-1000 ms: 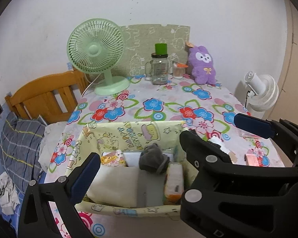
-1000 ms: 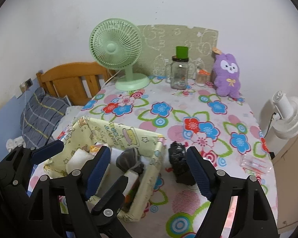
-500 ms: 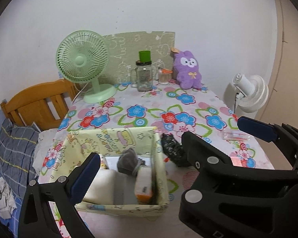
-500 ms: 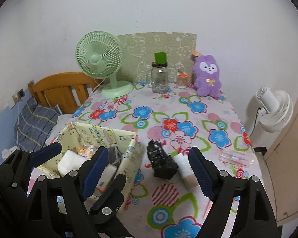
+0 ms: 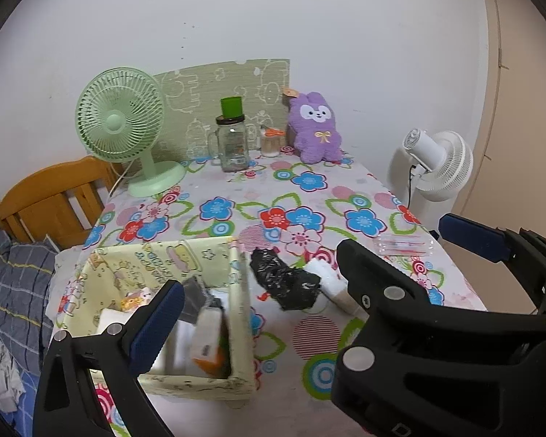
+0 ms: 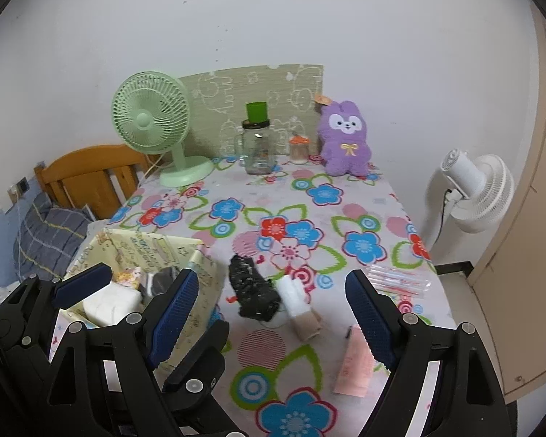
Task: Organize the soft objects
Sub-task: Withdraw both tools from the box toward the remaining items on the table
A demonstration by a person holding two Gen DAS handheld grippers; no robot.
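Observation:
A pale yellow fabric box [image 5: 185, 255] [image 6: 142, 244] stands at the table's near left and holds a white folded cloth, a grey soft piece and a tissue pack. Right of it lie a crumpled black bag [image 5: 284, 280] [image 6: 253, 291] and a white roll with a beige end [image 5: 331, 284] [image 6: 296, 302]. A purple plush rabbit [image 5: 315, 127] [image 6: 345, 142] sits at the back. My right gripper [image 6: 271, 280] hangs open above the bag and roll, touching neither. My left gripper [image 5: 273, 287] is open beside it over the box's right wall, its right finger hidden behind the right gripper.
At the back stand a green desk fan [image 5: 120, 123], a glass mug [image 5: 231, 145] with a green cup on it, and a small jar [image 5: 271, 142]. A clear packet [image 6: 396, 280] and a pink slip [image 6: 356, 367] lie near the right edge. A white floor fan [image 6: 473, 189] stands beyond it, a wooden bedhead [image 5: 51, 196] to the left.
Both grippers have slid to the right, from over the box to the black bag and white roll, which have come into view. The jaws stand as wide as before.

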